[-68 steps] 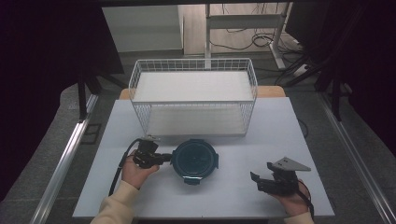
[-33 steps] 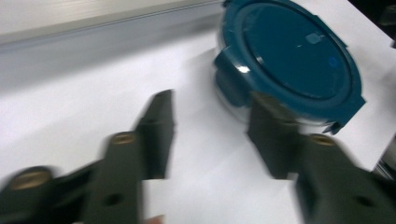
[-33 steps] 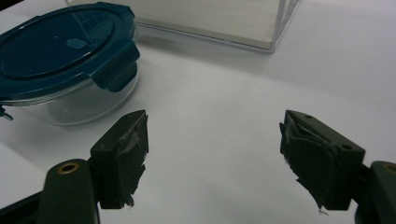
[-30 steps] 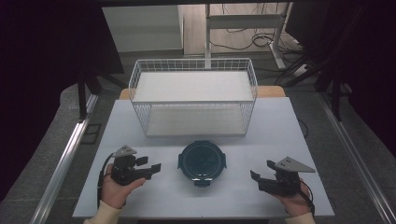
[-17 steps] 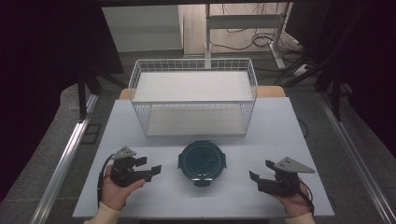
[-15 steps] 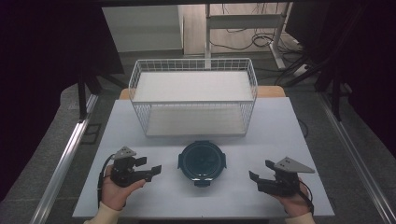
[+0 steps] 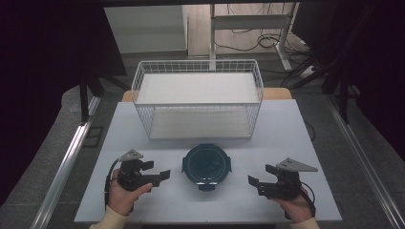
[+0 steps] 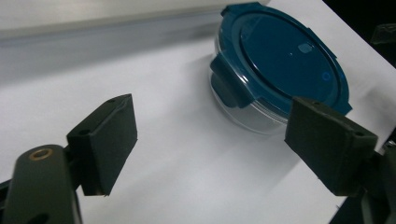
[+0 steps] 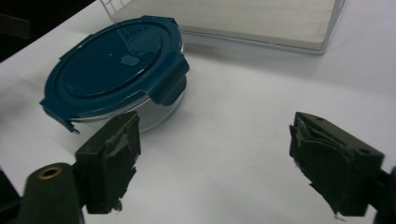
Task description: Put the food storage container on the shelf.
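A round clear container with a dark blue clip lid [image 7: 207, 164] stands at the middle front of the white table [image 7: 296, 133]. My left gripper [image 7: 157, 170] hovers to its left, pointing at it, apart from it. In the left gripper view the container [image 8: 280, 60] lies beyond the gripper [image 8: 210, 154]; the jaws have just been opening and stand wide with nothing between them. My right gripper [image 7: 261, 176] sits to the container's right, also apart. Its jaws [image 9: 215, 163] have just been opening too, empty, with the container [image 9: 116, 60] ahead on the left.
A white wire basket [image 7: 198, 64] with a pale floor stands behind the container at the table's far side. Bare white table surrounds the container. Dark floor, metal rails and cables lie beyond the table's edges.
The left gripper has let go of the container's left side and drawn back to the left front. The container sits slightly further right. The right hand has kept its place.
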`<state>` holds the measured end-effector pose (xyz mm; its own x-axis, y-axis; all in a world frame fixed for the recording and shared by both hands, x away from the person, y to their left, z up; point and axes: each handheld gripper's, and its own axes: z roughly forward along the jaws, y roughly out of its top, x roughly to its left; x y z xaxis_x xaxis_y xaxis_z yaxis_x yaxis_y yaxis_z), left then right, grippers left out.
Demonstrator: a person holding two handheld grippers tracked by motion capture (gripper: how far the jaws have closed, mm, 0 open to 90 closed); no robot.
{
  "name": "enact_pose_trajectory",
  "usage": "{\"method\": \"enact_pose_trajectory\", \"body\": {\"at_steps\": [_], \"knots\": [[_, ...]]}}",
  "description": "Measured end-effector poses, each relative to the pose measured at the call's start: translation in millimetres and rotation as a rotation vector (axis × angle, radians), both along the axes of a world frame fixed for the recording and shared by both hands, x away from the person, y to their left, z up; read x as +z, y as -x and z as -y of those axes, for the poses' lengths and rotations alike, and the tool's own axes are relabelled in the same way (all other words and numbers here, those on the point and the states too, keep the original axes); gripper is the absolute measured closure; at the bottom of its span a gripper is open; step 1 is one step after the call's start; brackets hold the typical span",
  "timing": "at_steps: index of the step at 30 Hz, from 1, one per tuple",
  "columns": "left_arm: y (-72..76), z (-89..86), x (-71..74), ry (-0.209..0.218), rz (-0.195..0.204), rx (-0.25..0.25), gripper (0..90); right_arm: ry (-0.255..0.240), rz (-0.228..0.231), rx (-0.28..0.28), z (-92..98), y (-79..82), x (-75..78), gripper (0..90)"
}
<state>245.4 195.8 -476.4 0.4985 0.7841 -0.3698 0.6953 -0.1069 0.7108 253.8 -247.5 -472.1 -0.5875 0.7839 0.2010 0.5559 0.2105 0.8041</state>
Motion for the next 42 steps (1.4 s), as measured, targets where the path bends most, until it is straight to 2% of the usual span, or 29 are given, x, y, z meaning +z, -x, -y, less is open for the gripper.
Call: {"method": "enact_pose_trajectory", "body": {"at_steps": [8,12,13,14,17,19,21,23,24,27,28,31,34,36,38,39,42], "knots": [[-5.7,6.3,8.1,0.026,-0.012,-0.016,14.8,-0.04,-0.035,0.025,-12.5,-1.6,11.8,13.1],[-21.5,8.5,14.0,0.075,-0.04,-0.01,13.7,-0.056,-0.067,0.072,-39.6,-15.1,17.5,9.9],[-21.5,8.5,14.0,0.075,-0.04,-0.01,13.6,-0.056,-0.067,0.072,-39.6,-15.1,17.5,9.9],[-27.4,9.1,15.1,0.09,-0.048,-0.007,13.5,-0.061,-0.085,0.084,-52.1,-22.7,18.8,9.3],[-30.7,10.5,14.5,0.096,-0.051,-0.003,13.6,-0.063,-0.098,0.085,-59.0,-28.6,19.2,9.0],[-33.6,13.5,9.7,0.112,-0.063,-0.011,13.5,-0.079,-0.124,0.073,-66.5,-37.3,19.4,8.9],[-34.6,14.8,7.1,0.125,-0.07,-0.012,13.6,-0.085,-0.129,0.072,-68.2,-40.0,18.8,8.8],[-37.9,18.5,0.9,0.138,-0.094,-0.022,13.6,-0.102,-0.144,0.077,-70.6,-43.9,16.6,8.1],[-40.4,21.4,-1.7,0.123,-0.099,-0.028,13.4,-0.102,-0.167,0.078,-71.9,-46.5,11.6,7.5],[-43.2,23.7,-3.4,0.137,-0.105,-0.038,13.4,-0.089,-0.179,0.074,-70.5,-48.1,5.7,7.4],[-46.0,26.6,-5.5,0.157,-0.117,-0.047,13.4,-0.106,-0.199,0.064,-67.5,-50.1,0.9,7.4],[-47.8,28.5,-8.2,0.153,-0.125,-0.061,13.4,-0.138,-0.231,0.056,-65.6,-53.7,-3.8,7.4],[-49.1,30.8,-11.5,0.152,-0.139,-0.068,13.5,-0.142,-0.249,0.055,-68.5,-56.1,-7.5,7.3],[-49.4,31.0,-14.3,0.185,-0.151,-0.061,14.7,-0.142,-0.263,0.055,-71.4,-57.8,-10.6,7.3],[-51.5,31.4,-21.7,0.234,-0.19,-0.059,14.7,-0.143,-0.271,0.055,-72.9,-58.5,-12.1,7.3],[-52.7,33.2,-25.7,0.215,-0.197,-0.054,14.8,-0.146,-0.286,0.058,-75.7,-60.5,-15.5,7.3],[-53.7,35.2,-27.4,0.221,-0.203,-0.063,15.1,-0.156,-0.305,0.06,-77.7,-62.5,-18.8,7.4]]}}
